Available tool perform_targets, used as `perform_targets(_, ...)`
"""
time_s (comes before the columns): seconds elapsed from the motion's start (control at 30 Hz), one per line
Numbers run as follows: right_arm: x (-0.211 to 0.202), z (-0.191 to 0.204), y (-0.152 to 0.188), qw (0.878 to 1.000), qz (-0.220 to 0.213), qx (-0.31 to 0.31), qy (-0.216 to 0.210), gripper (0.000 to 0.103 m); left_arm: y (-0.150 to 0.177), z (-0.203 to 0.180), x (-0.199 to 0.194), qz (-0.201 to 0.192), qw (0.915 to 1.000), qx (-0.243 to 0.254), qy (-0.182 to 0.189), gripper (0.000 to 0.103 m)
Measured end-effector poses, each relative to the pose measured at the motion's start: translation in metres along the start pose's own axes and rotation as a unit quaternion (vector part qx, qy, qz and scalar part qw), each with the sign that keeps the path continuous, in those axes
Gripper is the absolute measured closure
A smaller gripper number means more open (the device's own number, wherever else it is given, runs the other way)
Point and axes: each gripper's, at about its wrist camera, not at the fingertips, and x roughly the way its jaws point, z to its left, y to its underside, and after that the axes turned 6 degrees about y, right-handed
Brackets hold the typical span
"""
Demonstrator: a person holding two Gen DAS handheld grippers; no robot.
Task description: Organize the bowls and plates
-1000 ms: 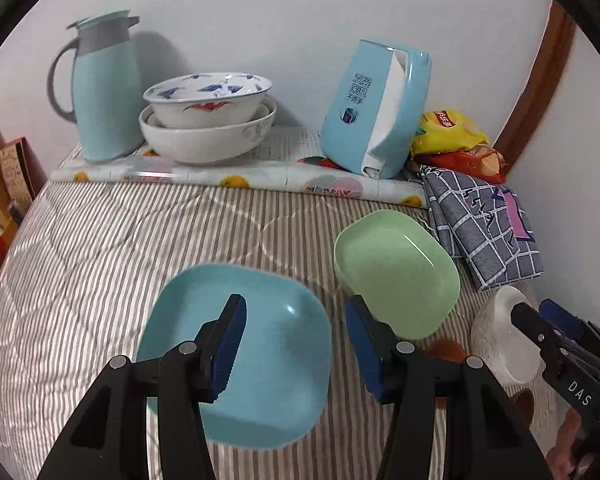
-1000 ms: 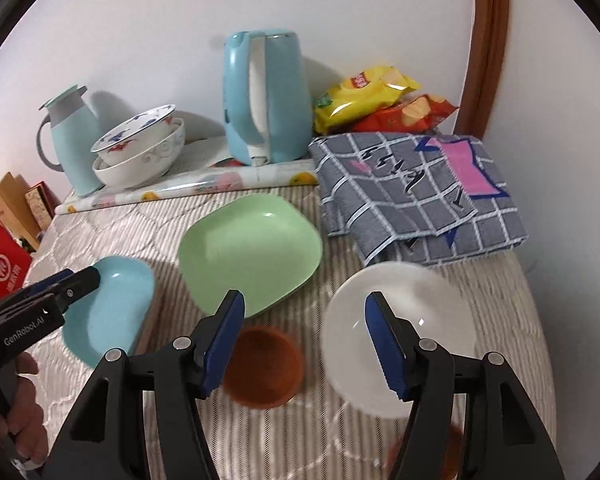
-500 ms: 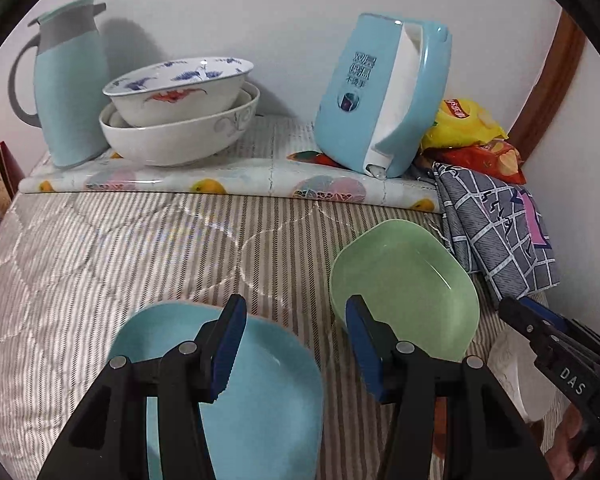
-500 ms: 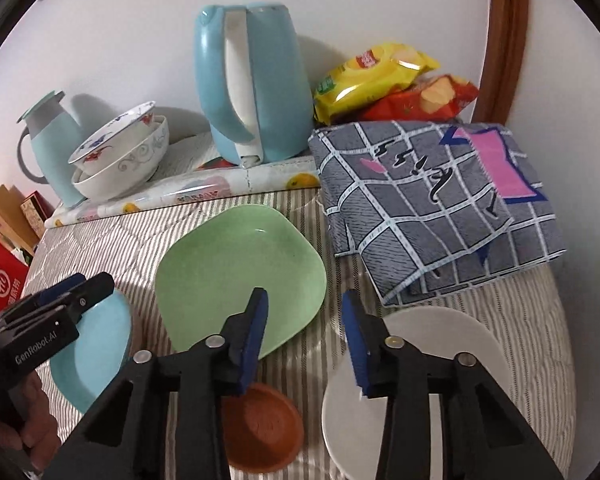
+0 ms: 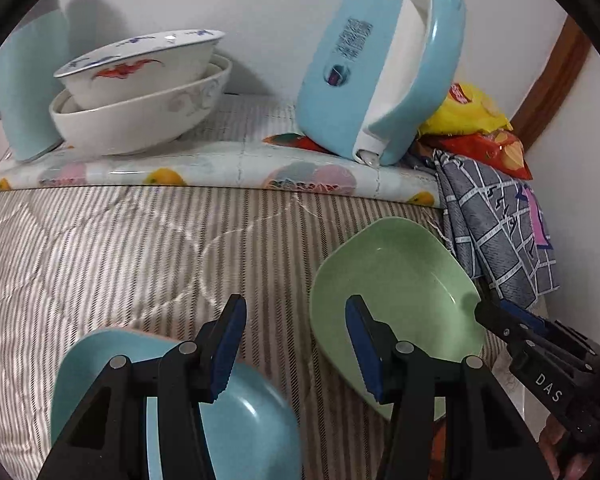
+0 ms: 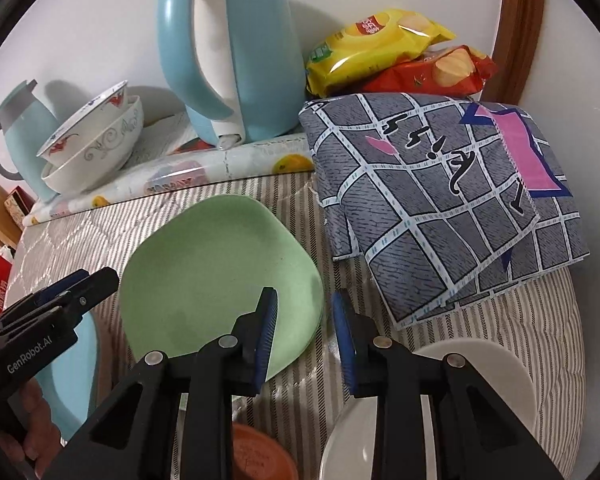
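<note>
A green square plate [image 5: 396, 280] [image 6: 220, 276] lies on the striped cloth, and a blue square plate [image 5: 256, 420] [image 6: 74, 376] lies to its left. My left gripper [image 5: 296, 344] is open over the cloth between the two, its left finger above the blue plate's far corner. My right gripper [image 6: 304, 336] is closing. The green plate's right rim sits between its jaws, and the pads are not seen pressing on it. Two stacked white bowls [image 5: 140, 92] [image 6: 96, 144] stand at the back left. A white round plate [image 6: 480, 400] and a small brown dish [image 6: 260, 460] lie under the right gripper.
A blue kettle [image 5: 380, 72] and a blue thermos jug [image 5: 28, 88] stand on a fruit-patterned mat [image 5: 220, 168] by the wall. A folded grey checked cloth [image 6: 440, 208] and snack bags [image 6: 388, 52] fill the back right corner. A hand [image 6: 32, 436] holds the left gripper.
Both grippers have moved forward and down toward the plates. The right jaws have narrowed and now straddle the green plate's right rim. The left jaws keep their width.
</note>
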Motion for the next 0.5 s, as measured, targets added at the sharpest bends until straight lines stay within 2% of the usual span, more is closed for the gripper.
perform_targets(0.27,0.017,0.002,-0.002,1.0,0.012,-0.006,0.014,0.079,-0.004,-0.005,0.019,0.013,0.9999,-0.007,0.003,0.057)
perform_targets(0.47,0.025,0.009,-0.003,0.999,0.023,-0.019,0.029,0.079,-0.005,-0.008,0.032,0.022,0.9998,-0.001,-0.003,0.068)
perform_targets(0.5,0.026,0.01,-0.003,0.999,0.025,-0.023,0.032,0.079,-0.005,-0.009,0.034,0.025,0.9997,0.002,-0.005,0.072)
